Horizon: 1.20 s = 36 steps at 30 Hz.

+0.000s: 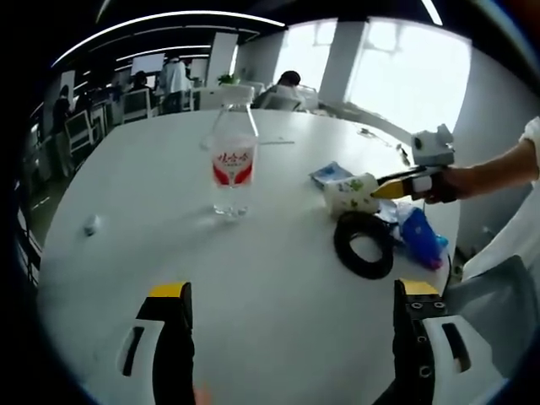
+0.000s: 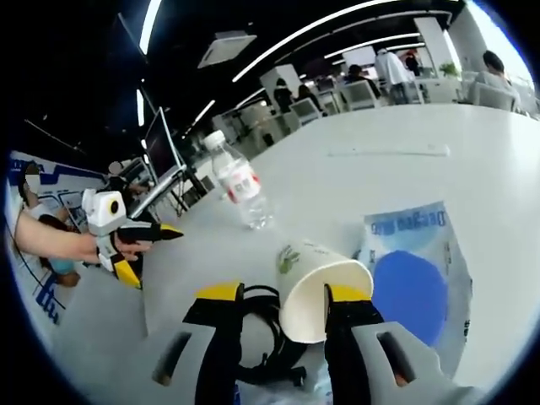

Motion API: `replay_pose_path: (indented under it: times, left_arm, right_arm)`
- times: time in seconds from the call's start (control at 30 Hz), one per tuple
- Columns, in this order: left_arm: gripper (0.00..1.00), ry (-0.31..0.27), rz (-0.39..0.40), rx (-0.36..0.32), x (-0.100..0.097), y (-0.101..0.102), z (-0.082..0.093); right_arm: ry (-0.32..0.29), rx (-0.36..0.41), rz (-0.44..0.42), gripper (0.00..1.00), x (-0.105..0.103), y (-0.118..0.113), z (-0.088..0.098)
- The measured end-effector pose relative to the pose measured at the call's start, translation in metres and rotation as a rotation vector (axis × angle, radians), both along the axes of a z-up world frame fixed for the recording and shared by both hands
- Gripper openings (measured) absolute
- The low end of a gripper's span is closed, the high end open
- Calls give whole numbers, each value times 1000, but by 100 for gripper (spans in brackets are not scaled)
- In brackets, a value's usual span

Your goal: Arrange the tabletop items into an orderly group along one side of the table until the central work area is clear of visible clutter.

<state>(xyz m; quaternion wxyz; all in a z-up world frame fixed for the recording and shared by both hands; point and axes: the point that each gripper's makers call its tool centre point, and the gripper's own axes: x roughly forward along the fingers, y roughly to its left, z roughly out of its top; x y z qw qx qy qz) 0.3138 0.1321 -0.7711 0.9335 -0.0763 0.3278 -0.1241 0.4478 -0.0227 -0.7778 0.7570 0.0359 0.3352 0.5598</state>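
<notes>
A white paper cup with a green print lies tilted, its mouth facing my right gripper. The gripper's jaws stand apart: the right one is at the cup's mouth, the left one is clear of its side. In the left gripper view the same cup sits at the tip of the right gripper, which a hand holds. My left gripper is open over bare table, well short of the clear water bottle with a red label. The bottle stands upright.
A black cable coil lies just in front of the cup, partly under it. A blue-and-white packet and a blue bag lie by the right edge. A small white object sits far left. Chairs and people are beyond the white table.
</notes>
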Motion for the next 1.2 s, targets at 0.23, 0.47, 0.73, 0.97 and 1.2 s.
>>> replay_pose_path:
  times: [0.23, 0.47, 0.73, 0.97, 1.2]
  left_arm:
    - [96, 8, 1, 3, -5, 2, -3]
    - [96, 5, 18, -2, -6, 5, -3]
    - [96, 9, 13, 0, -9, 3, -3]
    - [96, 6, 14, -2, -7, 1, -4]
    - [96, 2, 5, -6, -7, -3, -5]
  right_arm:
    - [8, -7, 16, 21, -2, 6, -1]
    - [-9, -16, 35, 0, -1, 10, 2]
    - [-58, -26, 115, 0, -5, 15, 9]
    - [-77, -32, 150, 0, -1, 19, 17]
    - [-116, -67, 210, 0, 3, 23, 23]
